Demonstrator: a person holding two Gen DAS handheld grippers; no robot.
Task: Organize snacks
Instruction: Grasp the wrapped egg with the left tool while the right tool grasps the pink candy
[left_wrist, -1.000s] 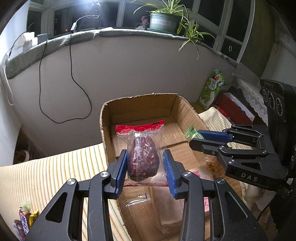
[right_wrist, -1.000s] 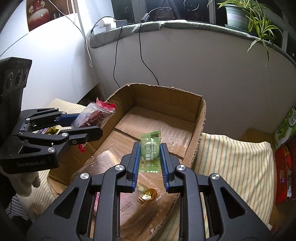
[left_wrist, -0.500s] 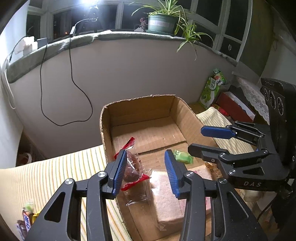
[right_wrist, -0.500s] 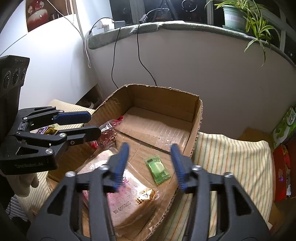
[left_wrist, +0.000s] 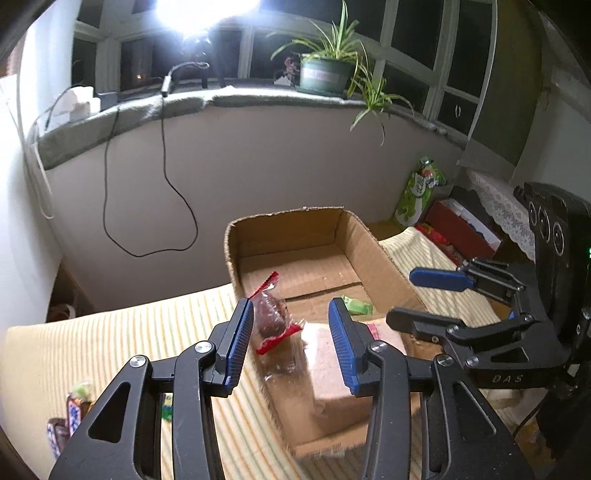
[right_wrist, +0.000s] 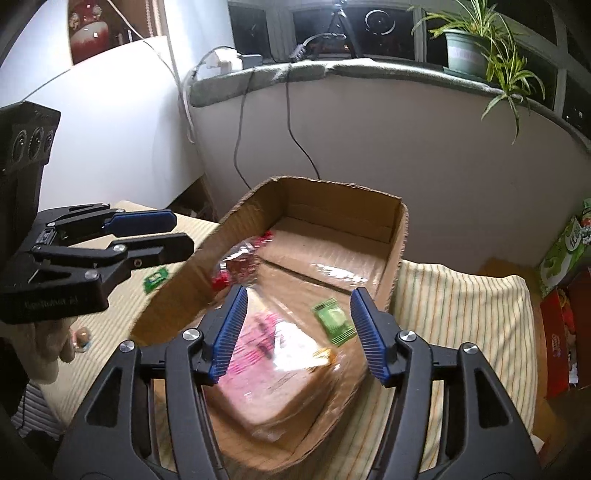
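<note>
An open cardboard box (left_wrist: 354, 229) (right_wrist: 400, 229) sits on a striped cloth. Inside lie a clear red-edged packet with a dark snack (left_wrist: 271, 317) (right_wrist: 240, 264), a small green packet (left_wrist: 356, 305) (right_wrist: 334, 321) and a wrapped bread loaf with pink print (left_wrist: 332, 362) (right_wrist: 280, 354). My left gripper (left_wrist: 291, 341) is open and empty above the box's near left corner; it also shows in the right wrist view (right_wrist: 162, 236). My right gripper (right_wrist: 297, 332) is open and empty above the loaf; it also shows in the left wrist view (left_wrist: 424, 299).
Loose snacks lie on the striped cloth (left_wrist: 129, 332) at the left (left_wrist: 70, 410), with a green packet (right_wrist: 155, 277) and a small item (right_wrist: 82, 338) beside the box. A green bag (left_wrist: 419, 192) and red box (left_wrist: 461, 229) stand at right. A curved wall with a cable (left_wrist: 162, 147) is behind.
Both grippers opened and let go: the dark snack packet and the green packet dropped into the box. Both grippers have pulled back and up from the box.
</note>
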